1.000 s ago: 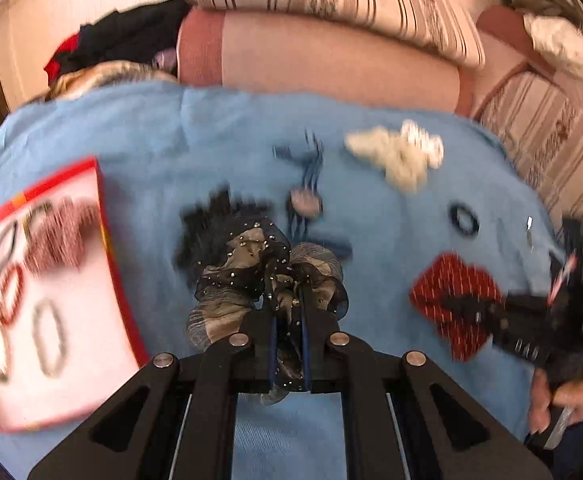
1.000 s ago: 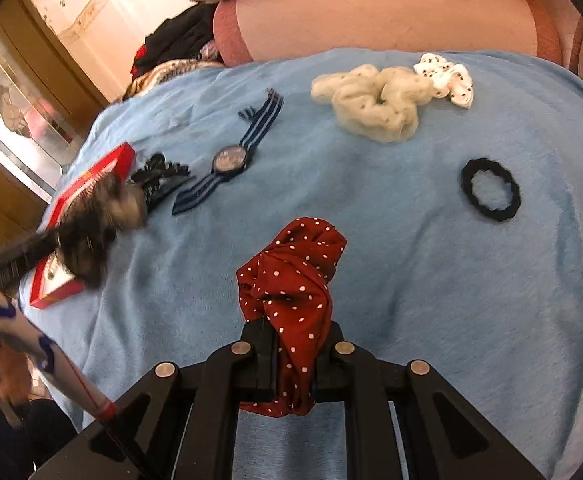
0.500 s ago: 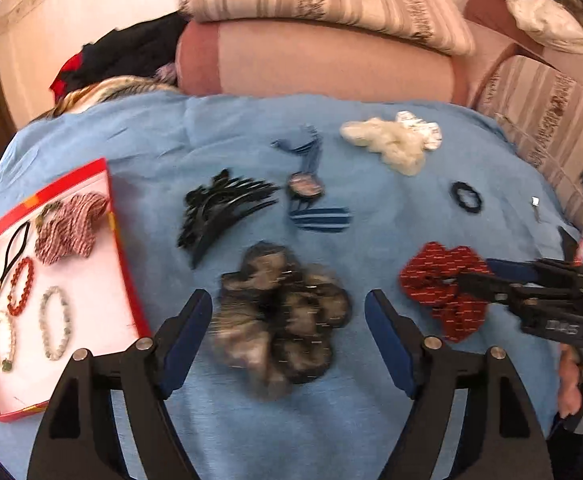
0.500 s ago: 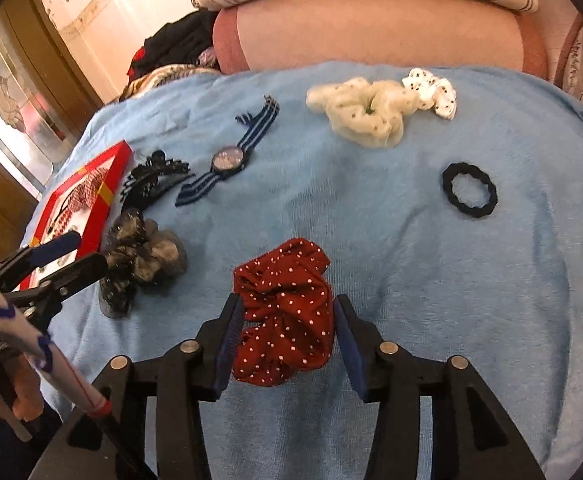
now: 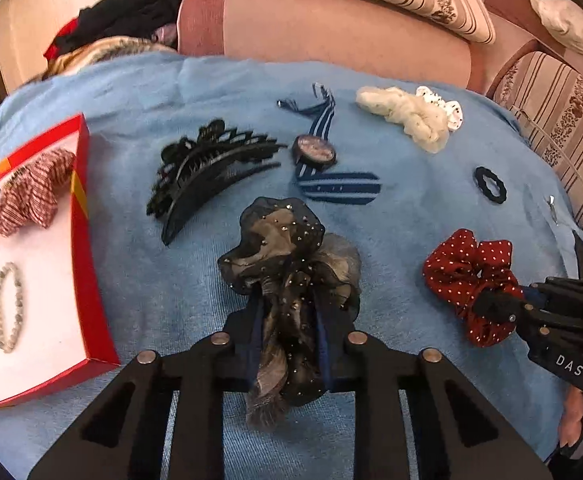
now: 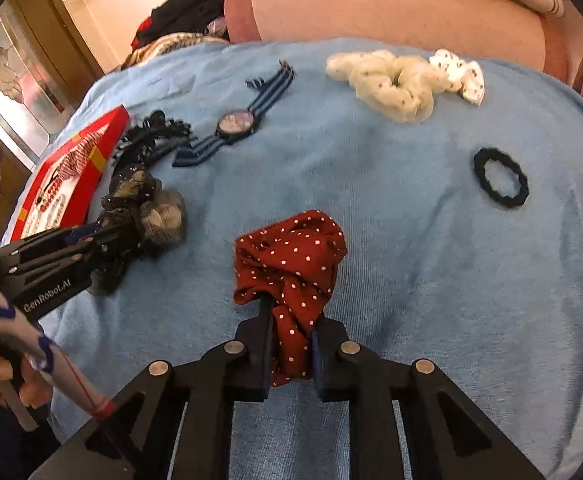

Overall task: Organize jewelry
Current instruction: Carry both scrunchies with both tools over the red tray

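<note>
My left gripper (image 5: 289, 312) is closing its jaws on a dark sheer scrunchie with sparkles (image 5: 287, 240), and the pads press its lower folds against the blue blanket (image 5: 171, 288). My right gripper (image 6: 291, 316) is likewise closing on a red scrunchie with white dots (image 6: 291, 248), pinching its near end. In the left wrist view the right gripper (image 5: 495, 304) sits at the right with the red scrunchie (image 5: 463, 268). A red-rimmed box (image 5: 79, 240) at the left holds a striped scrunchie (image 5: 31, 196) and bead bracelets (image 5: 7, 308).
On the blanket lie a black claw clip (image 5: 207, 168), a watch with a blue striped strap (image 5: 315, 150), a cream scrunchie (image 5: 407, 116), a white dotted scrunchie (image 5: 443, 106) and a black hair tie (image 5: 490, 185). Pillows (image 5: 331, 28) border the far edge.
Both grippers held their scrunchies, opened wide and let them rest on the blanket, then closed on them again. The left gripper has come down lower.
</note>
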A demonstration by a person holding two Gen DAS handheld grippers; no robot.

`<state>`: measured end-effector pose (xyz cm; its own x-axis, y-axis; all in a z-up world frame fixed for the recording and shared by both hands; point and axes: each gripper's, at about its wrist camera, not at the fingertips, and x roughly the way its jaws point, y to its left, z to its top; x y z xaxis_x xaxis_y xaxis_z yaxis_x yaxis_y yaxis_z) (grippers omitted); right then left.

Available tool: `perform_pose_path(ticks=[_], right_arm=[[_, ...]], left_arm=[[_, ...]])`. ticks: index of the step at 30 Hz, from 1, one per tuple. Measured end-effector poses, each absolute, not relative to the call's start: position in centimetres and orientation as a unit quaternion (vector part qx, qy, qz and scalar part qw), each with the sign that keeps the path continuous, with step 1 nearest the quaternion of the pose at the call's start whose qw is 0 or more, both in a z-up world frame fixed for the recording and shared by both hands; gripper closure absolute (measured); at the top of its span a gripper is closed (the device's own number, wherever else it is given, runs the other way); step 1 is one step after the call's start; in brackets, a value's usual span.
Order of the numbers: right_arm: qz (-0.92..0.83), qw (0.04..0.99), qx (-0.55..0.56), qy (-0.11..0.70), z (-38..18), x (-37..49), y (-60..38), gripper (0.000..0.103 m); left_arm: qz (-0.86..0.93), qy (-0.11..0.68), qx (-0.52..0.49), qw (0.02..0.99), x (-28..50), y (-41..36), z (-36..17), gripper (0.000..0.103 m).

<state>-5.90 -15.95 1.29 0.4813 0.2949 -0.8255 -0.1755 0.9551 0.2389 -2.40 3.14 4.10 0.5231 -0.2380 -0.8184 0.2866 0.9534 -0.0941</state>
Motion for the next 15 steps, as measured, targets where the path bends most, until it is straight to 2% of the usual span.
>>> perform_pose_path(ticks=[15], right_arm=[[0.136, 0.885, 0.070, 0.439, 4.8, -7.5, -15.6, 0.088]], left_arm=[[-0.148, 0.421, 0.031, 0.894, -4.2, 3.9, 7.4, 0.084]])
